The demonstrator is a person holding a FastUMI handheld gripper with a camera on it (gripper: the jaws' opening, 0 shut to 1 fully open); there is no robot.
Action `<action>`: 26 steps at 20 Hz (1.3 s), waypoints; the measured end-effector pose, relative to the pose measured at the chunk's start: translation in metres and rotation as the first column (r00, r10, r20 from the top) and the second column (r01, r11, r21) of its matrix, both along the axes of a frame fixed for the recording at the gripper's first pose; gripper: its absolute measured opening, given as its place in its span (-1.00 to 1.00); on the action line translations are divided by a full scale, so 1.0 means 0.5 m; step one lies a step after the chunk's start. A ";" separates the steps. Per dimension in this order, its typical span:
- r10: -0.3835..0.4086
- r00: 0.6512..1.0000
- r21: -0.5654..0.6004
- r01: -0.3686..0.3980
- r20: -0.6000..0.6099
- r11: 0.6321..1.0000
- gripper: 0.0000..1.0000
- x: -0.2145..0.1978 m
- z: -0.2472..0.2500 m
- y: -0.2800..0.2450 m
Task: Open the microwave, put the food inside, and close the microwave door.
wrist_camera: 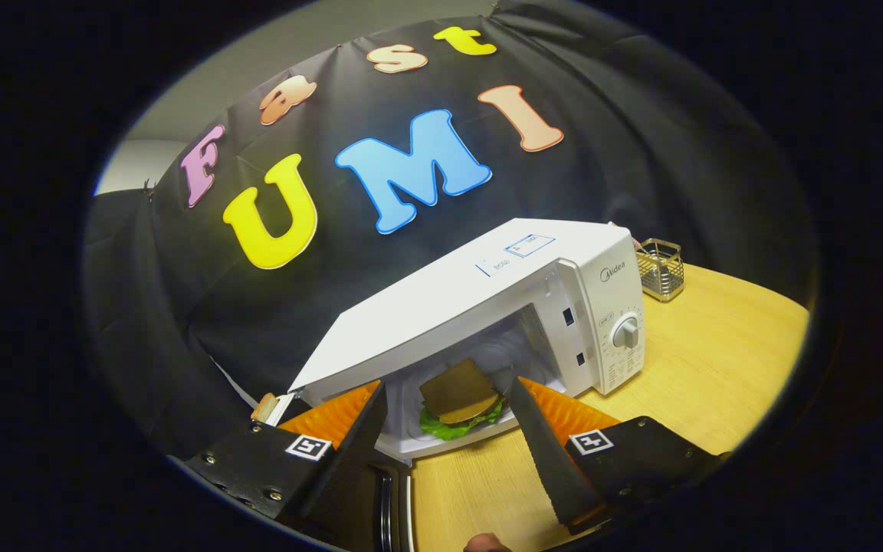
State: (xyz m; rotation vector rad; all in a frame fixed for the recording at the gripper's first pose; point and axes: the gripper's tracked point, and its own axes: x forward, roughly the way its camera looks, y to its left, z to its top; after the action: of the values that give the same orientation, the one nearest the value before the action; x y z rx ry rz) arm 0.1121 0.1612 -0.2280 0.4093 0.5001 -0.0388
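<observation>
Gripper (449,406) with jaws spread wide, nothing held between them.

The two fingers rise from the lower centre of the frame and lean away from each other, the left finger (357,437) ending just left of centre, the right finger (545,445) just right of it, with a broad gap separating the tips. Each finger springs from a dark mounting block bearing a square marker. At the very bottom edge, below the right finger, a small part of a hand (487,543) peeks in.

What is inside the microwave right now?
A sandwich with lettuce lies inside the open microwave, just beyond the open gripper, whose fingers touch nothing. What it rests on and the cavity's left side are hidden.
</observation>
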 end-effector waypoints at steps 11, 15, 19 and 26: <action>0.245 0.965 -0.179 -0.225 0.097 0.958 0.94 -0.121 0.170 0.036; 0.322 0.935 -0.218 -0.287 0.147 0.933 0.94 -0.153 0.222 0.072; 0.402 0.900 -0.245 -0.356 0.171 0.902 0.72 -0.189 0.246 0.123; 0.540 0.813 -0.246 -0.491 0.215 0.836 -0.45 -0.256 0.285 0.236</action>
State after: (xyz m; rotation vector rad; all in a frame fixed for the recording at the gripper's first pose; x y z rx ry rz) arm -0.0161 0.2794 -0.0852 0.0840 0.3127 0.4985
